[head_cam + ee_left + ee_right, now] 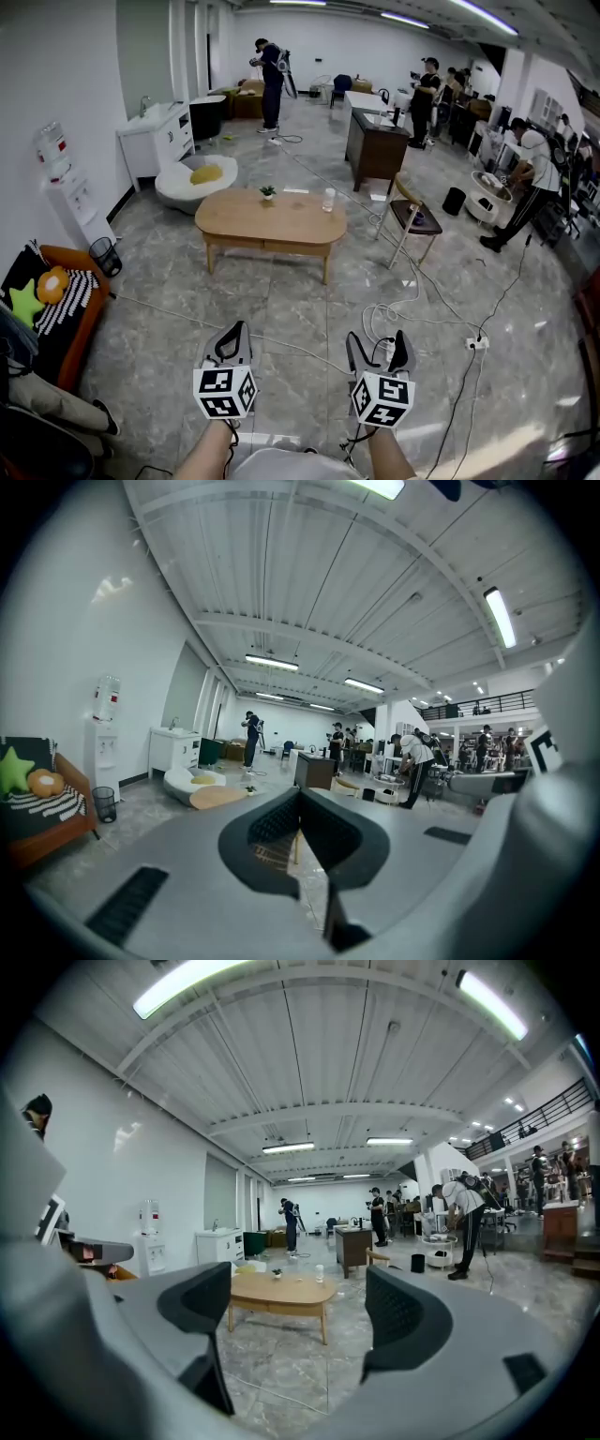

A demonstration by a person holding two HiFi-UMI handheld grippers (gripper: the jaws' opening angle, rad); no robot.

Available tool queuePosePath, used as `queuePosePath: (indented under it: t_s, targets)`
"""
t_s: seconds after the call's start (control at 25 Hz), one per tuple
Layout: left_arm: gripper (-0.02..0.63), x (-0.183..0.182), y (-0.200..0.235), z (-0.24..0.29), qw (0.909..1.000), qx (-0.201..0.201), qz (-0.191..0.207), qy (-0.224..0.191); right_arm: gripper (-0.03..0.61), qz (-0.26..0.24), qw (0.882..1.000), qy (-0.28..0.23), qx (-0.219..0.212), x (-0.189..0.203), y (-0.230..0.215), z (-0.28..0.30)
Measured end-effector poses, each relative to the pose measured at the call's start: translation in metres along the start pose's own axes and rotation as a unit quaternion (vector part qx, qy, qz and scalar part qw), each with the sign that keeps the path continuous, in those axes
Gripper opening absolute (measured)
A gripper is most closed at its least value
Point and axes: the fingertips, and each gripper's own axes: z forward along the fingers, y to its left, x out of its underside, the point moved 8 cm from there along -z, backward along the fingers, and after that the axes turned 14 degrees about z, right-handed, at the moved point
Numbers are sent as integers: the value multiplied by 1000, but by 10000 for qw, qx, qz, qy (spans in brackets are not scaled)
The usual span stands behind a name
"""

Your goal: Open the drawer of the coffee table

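The oval wooden coffee table stands in the middle of the room, a few steps ahead of me on the marble floor. Its front apron looks flush; I cannot make out a drawer or handle from here. A small potted plant and a glass stand on top. My left gripper is held low and level, far from the table, with its jaws shut and empty. My right gripper beside it is open with nothing between its fingers. The table shows between the right jaws.
Cables and a power strip lie on the floor ahead at the right. A chair stands right of the table, a white lounger behind it at the left. An orange sofa and a bin line the left wall. Several people work at the back.
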Motion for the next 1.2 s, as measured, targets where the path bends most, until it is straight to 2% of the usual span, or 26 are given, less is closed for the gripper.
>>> queuePosePath:
  t_s: [0.2, 0.32, 0.56, 0.8, 1.2]
  targets:
    - [-8, 1, -7, 3, 10000, -12, -13, 37, 508, 45, 10000, -19, 25, 0, -14, 1]
    - [-8, 0, -11, 5, 10000, -18, -73, 41, 523, 38, 10000, 11, 64, 0, -21, 0]
    - [-8, -2, -17, 9, 9999, -94, -20, 74, 535, 80, 9999, 37, 64, 1, -32, 3]
    - [-8, -1, -36, 20, 9997, -214, 40, 134, 535, 180, 9998, 71, 68, -2, -66, 13]
    - [-8, 1, -58, 44, 9993, -140, 75, 344, 526, 431, 9975, 452, 322, 0, -106, 32]
